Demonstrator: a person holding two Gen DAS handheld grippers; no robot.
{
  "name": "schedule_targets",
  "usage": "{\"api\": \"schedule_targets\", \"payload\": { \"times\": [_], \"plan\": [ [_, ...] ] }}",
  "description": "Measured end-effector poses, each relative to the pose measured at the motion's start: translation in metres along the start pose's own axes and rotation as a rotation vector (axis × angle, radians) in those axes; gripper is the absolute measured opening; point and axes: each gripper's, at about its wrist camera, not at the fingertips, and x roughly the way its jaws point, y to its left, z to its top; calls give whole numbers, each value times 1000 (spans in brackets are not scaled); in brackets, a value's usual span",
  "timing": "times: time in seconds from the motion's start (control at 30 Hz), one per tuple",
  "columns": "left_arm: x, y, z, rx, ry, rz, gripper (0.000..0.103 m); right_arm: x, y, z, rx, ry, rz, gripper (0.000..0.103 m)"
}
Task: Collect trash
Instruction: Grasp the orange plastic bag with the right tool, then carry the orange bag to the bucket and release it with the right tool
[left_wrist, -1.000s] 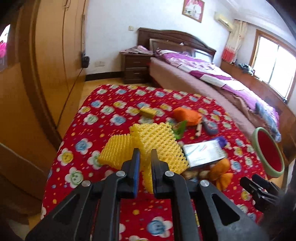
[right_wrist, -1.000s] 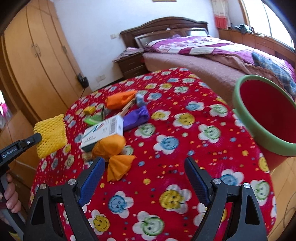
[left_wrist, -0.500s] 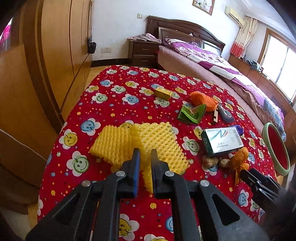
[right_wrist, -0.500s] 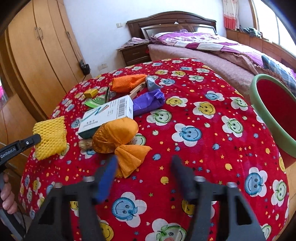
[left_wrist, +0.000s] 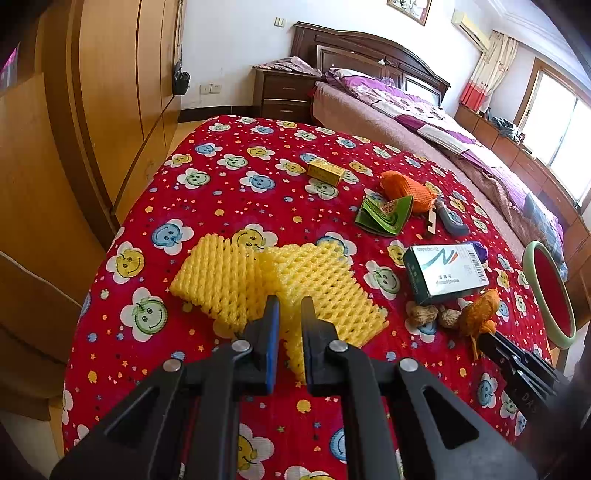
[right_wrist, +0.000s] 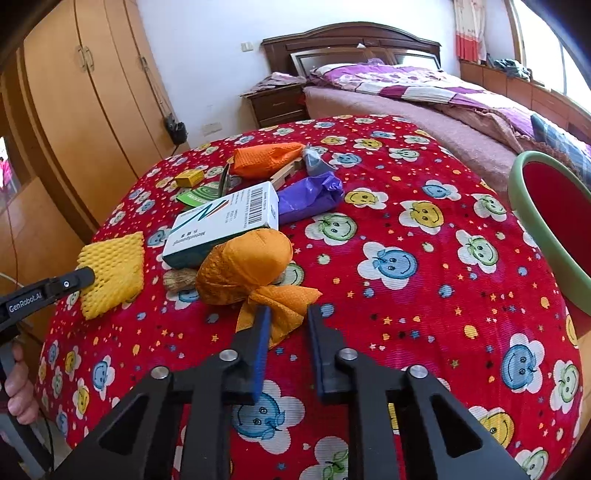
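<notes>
- Your left gripper (left_wrist: 289, 314) is clamped shut on a yellow foam fruit net (left_wrist: 325, 280). The net is pinched at its near edge and fans out beyond the fingertips, low over the red floral tablecloth (left_wrist: 229, 192).
- That net looks very light, soft and springy. It likely squashes flat under the pads, so a pinch on any edge should hold it.
- Your right gripper (right_wrist: 286, 317) is closing its jaws around the loose tail of an orange mesh bundle (right_wrist: 245, 266). The tail lies between the blue pads, but I cannot tell whether they press on it yet.
- The bundle lies on the cloth just ahead of your right fingertips, its round body touching a white and green carton (right_wrist: 221, 221) behind it.
- The bundle looks light and limp, a crumpled net with a twisted waist. The flared tail is thin and may slip; the waist looks like the surer place to take hold.
- A peanut shell (right_wrist: 179, 280) lies just left of the bundle, partly tucked under it, and could be dragged along.
- A green-rimmed red bin (right_wrist: 532, 206) stands beside the table on your right, apart from the bundle. It is the likely place for the trash.
</notes>
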Motion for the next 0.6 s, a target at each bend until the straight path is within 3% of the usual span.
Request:
{"api": "schedule_targets", "payload": {
  "times": [0.13,0.6],
  "plan": [
    [0,-2,0,4,-2,-3,10,-4,-1,-1,5,-14,10,5],
    [-20,-23,4,50,-50,-19,10,-56,-6,6,-2,-169,15,2]
  ]
}}
